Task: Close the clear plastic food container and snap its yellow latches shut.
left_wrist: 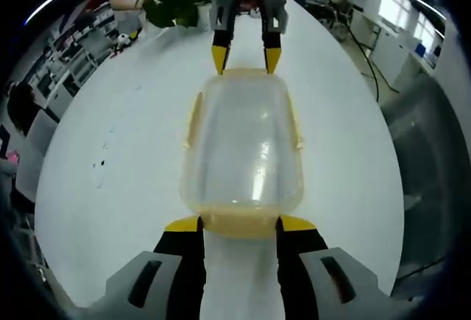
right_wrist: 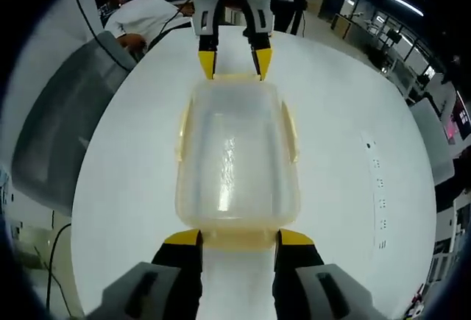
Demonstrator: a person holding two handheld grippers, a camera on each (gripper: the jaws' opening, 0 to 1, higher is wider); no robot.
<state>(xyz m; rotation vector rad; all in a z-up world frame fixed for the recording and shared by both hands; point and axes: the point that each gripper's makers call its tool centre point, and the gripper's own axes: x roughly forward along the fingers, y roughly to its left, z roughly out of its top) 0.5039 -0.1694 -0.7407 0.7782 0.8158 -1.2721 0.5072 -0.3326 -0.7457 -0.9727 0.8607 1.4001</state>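
A clear plastic container [left_wrist: 243, 151] with its lid on lies lengthwise on the white round table [left_wrist: 110, 158]. Yellow latches [left_wrist: 193, 121] run along its sides. My left gripper [left_wrist: 239, 224] is open, its yellow-tipped jaws standing either side of the container's near end. At the far end the right gripper [left_wrist: 246, 59] is open too, tips at the rim. In the right gripper view the same container [right_wrist: 235, 158] lies between my right gripper [right_wrist: 239, 237] at the near end latch and the left gripper [right_wrist: 235, 62] opposite. Side latches [right_wrist: 291, 132] stick out a little from the walls.
A potted green plant [left_wrist: 176, 0] stands at the table's far edge. A grey chair [left_wrist: 423, 158] is beside the table, also seen as the grey chair [right_wrist: 59, 136]. A person in white [right_wrist: 143, 15] sits beyond the table. Bare tabletop [right_wrist: 353, 114] surrounds the container.
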